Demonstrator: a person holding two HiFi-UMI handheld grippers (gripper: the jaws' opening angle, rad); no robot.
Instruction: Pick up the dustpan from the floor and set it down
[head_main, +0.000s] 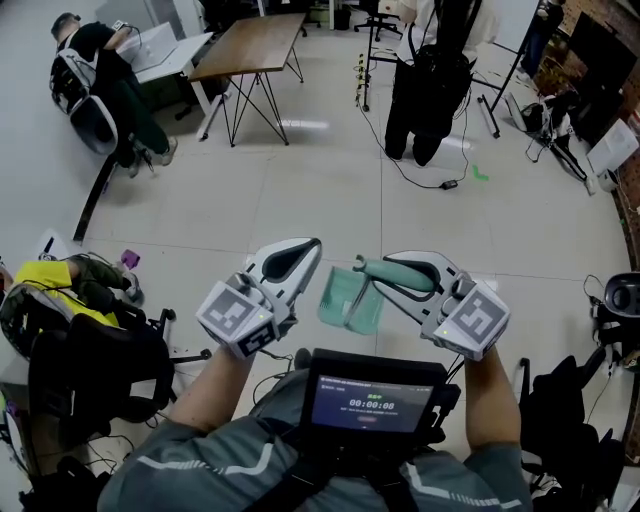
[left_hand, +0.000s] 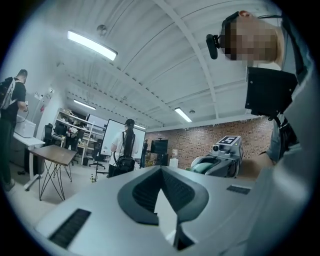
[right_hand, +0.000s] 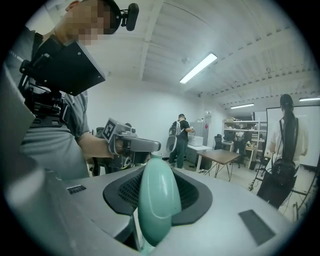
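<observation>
Holding dustpan (head_main: 350, 300) in right claw (head_main: 374, 268) | table (head_main: 255, 45), standing person (head_main: 430, 90) beyond

Lighting is bright and even, supplied by ceiling strip lights (left_hand: 91, 45). One pale reflection lies on the floor (head_main: 330, 190) beside the wooden bench (head_main: 255, 42); shadows are soft. Both gripper views bend strongly, with dark rounded corners. The near fingers (left_hand: 145, 192) look slightly soft. The head view curves at its edges.
</observation>
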